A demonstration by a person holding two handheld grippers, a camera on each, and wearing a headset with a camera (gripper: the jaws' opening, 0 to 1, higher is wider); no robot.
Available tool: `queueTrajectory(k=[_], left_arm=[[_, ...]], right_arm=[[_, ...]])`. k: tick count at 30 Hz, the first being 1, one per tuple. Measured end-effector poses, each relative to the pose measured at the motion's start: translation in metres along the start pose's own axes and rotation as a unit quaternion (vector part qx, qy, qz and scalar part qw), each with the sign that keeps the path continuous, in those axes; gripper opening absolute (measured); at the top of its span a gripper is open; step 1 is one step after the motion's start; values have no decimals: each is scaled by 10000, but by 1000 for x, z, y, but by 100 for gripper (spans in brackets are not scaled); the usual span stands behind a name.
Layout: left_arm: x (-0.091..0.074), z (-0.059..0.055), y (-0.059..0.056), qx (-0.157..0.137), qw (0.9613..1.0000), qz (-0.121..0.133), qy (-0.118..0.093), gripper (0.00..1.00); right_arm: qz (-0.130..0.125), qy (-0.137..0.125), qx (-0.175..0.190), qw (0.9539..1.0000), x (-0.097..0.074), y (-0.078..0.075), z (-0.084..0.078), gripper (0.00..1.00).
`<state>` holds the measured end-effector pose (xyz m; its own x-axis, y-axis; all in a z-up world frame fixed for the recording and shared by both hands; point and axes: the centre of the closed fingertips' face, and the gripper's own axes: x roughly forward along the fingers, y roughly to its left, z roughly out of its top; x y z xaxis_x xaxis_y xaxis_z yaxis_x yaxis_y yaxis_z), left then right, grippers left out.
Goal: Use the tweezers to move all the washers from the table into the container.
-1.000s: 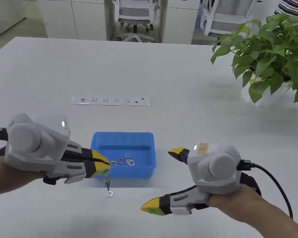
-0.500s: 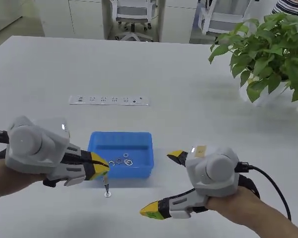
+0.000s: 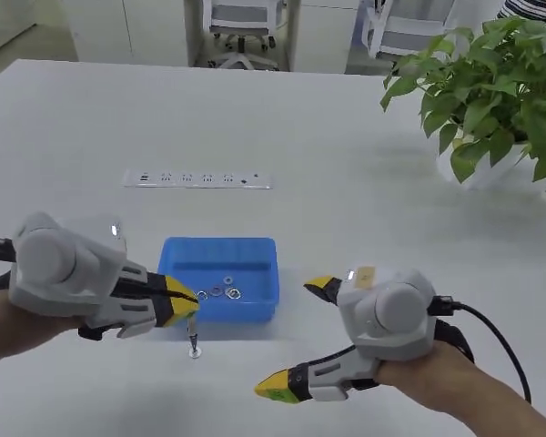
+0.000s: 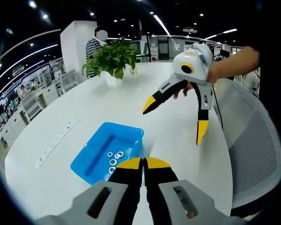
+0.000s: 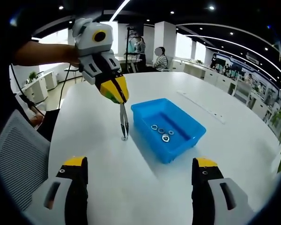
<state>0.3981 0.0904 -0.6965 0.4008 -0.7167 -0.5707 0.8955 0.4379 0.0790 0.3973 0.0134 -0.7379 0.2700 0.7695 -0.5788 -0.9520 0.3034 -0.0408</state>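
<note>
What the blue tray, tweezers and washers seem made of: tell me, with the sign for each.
The blue tray looks plastic: uniform saturated colour, soft sheen, rounded corners. The tweezers are probably metal: thin, grey, dully glinting. The washers seem metal: small silvery rings with bright highlights, too small to tell more.

Washers (image 3: 220, 291) in blue container (image 3: 218, 253), tweezers (image 5: 124, 120) upright

A white power strip (image 3: 198, 179) is lying flat on the pale table (image 3: 364, 200), well apart from a leafy potted plant (image 3: 491, 91) that is sitting at its right side. Office chairs (image 3: 241, 27) are standing beyond the far edge.
</note>
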Motion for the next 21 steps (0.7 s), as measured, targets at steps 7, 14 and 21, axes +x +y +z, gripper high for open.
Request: queueTrajectory(k=[7, 14, 21], left_arm=[[1, 0, 1, 54, 10000, -35, 9, 5], [1, 0, -2, 294, 9993, -243, 19, 5], [2, -1, -2, 391, 9983, -421, 78, 5]], right_arm=[[96, -86, -81, 9999, 2, 3, 3, 88], [353, -251, -272, 9987, 9, 11, 12, 74], [639, -304, -465, 9964, 19, 21, 17, 59]])
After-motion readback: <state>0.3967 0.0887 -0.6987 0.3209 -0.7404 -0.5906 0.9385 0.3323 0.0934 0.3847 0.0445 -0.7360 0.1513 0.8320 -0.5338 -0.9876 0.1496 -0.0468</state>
